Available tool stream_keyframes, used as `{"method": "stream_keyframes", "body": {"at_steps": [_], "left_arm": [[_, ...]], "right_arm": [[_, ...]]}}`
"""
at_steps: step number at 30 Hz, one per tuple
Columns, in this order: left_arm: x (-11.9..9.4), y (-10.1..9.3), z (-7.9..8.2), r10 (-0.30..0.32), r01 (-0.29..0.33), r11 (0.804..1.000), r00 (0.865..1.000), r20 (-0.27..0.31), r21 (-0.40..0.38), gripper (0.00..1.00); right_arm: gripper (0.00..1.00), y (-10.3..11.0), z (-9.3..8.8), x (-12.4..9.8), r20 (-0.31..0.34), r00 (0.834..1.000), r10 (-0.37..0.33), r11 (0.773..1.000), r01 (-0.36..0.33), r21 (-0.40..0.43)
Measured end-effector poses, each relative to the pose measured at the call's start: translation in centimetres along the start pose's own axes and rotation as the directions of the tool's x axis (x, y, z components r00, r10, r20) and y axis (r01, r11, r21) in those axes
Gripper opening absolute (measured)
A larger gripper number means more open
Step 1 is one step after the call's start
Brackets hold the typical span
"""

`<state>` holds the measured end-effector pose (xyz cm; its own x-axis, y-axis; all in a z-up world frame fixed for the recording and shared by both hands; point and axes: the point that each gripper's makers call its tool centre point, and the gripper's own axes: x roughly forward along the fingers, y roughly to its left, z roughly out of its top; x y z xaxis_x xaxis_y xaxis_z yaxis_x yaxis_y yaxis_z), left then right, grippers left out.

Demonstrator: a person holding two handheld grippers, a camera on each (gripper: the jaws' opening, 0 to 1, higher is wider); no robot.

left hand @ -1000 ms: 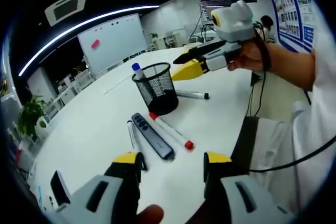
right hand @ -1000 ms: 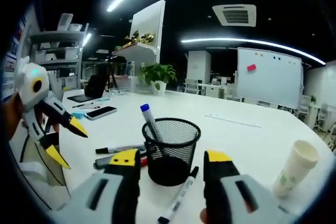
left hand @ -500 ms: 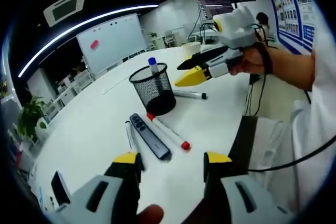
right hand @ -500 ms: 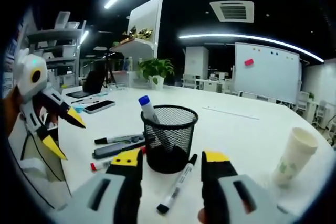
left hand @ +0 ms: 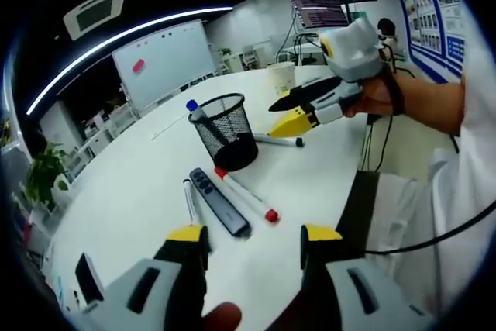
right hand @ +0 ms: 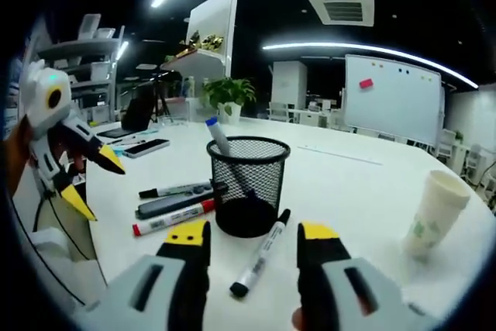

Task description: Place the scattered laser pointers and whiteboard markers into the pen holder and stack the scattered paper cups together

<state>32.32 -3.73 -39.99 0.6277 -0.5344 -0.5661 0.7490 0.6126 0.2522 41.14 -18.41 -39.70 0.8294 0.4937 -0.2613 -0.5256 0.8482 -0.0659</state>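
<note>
A black mesh pen holder [right hand: 247, 184] stands on the white tabletop [right hand: 349, 191] with a blue-capped marker [right hand: 219, 139] leaning inside. A black-capped marker [right hand: 260, 263] lies before it, between the parted, empty right tongs [right hand: 252, 239]. A red-capped marker [left hand: 246, 194], a dark laser pointer [left hand: 222, 201] and another marker [left hand: 191, 199] lie ahead of the parted, empty left tongs [left hand: 254, 234]. A paper cup [right hand: 435, 213] stands well apart. No lettering can be read.

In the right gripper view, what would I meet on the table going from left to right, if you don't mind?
Left hand-held gripper → red-capped marker → mesh pen holder → black-capped marker → paper cup.
</note>
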Motion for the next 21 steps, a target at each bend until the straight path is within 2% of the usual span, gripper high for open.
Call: {"method": "stream_keyframes", "body": {"at_steps": [9, 21], "left_arm": [[0.0, -0.2, 0.0, -0.003, 0.003, 1.0, 1.0, -0.003, 0.0, 0.49], [0.0, -0.1, -0.1, -0.002, 0.002, 1.0, 1.0, -0.004, 0.001, 0.49]], "right_arm": [[0.45, 0.4, -1.1, 0.0, -0.027, 1.0, 0.007, 1.0, -0.007, 0.006], [0.44, 0.1, -2.0, -0.5, -0.048, 0.999, -0.019, 1.0, 0.019, 0.012]]}}
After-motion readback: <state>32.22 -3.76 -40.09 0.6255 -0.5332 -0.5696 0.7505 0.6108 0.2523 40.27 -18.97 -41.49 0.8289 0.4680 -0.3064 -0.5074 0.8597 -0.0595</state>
